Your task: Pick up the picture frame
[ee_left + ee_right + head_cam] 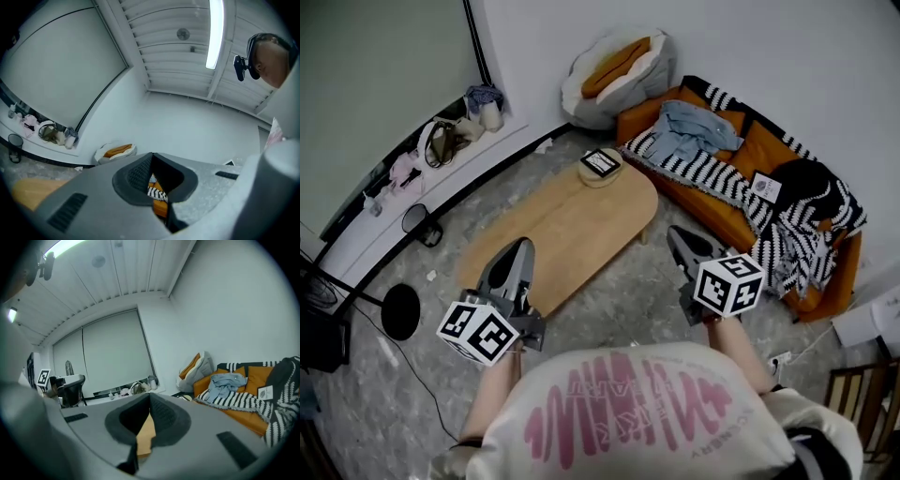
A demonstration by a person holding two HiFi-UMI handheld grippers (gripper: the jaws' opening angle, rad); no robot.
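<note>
Left gripper (520, 249): jaws together, empty
Right gripper (681, 236): jaws together, empty
Frame (601, 162): on table (567, 230), untouched
Shirt (628, 408) print: unreadable

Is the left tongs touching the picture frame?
Apart. The head view shows the left tongs at the table's near end, the picture frame at its far end.

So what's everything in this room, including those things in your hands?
coffee table: one, light wood, oval, mid-floor
picture frame: one, black-edged, far end of coffee table
sofa: one, orange, right wall
blanket: one, black-and-white striped, on sofa
garment: one, light blue, on sofa
beanbag: one, white with orange cushion, far corner
floor fan: one, black, left floor
shirt: one, white with pink print, on the person
left tool: one, grey, shut, empty, above coffee table's near end
right tool: one, grey, shut, empty, near sofa
</note>
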